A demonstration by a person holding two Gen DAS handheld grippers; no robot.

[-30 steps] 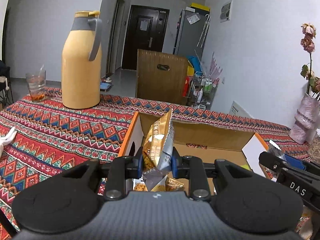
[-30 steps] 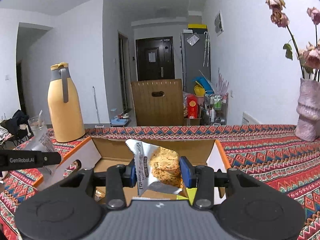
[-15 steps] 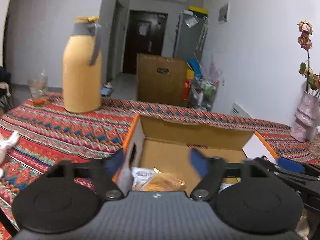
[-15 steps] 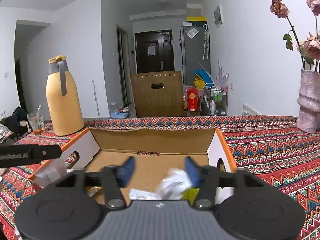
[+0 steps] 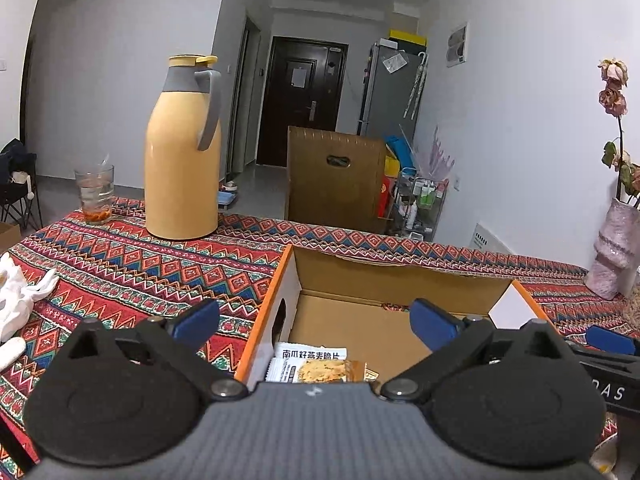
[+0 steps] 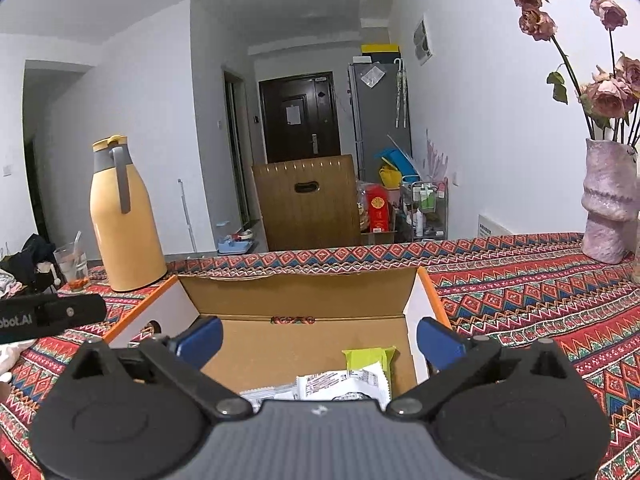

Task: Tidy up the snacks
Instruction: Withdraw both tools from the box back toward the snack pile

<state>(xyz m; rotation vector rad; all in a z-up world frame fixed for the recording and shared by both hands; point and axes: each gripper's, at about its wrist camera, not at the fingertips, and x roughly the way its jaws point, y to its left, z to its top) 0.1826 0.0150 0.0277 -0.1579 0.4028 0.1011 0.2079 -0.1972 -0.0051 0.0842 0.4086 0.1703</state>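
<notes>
An open cardboard box (image 5: pixel 282 276) with orange edges sits on the patterned tablecloth right ahead of both grippers. My left gripper (image 5: pixel 316 320) hovers over the box's near left part, its jaws opening wide with nothing between them. Below it in the box lies a white-and-gold oat crisp packet (image 5: pixel 316 364). My right gripper (image 6: pixel 319 340) hangs over the same box (image 6: pixel 296 292), its jaws also opening and empty. A white biscuit packet (image 6: pixel 344 384) and a green packet (image 6: pixel 370 358) lie on the box floor beneath it.
A tall yellow thermos jug (image 5: pixel 182 160) and a glass (image 5: pixel 95 192) stand at the table's far left. A pink vase of dried roses (image 6: pixel 610 208) stands at the far right. White cloth (image 5: pixel 16 292) lies at the left edge. A wooden chair back (image 5: pixel 336 184) rises behind the table.
Both grippers went from shut on a snack packet to wide open. The gold packet and the biscuit packet dropped into the box.
</notes>
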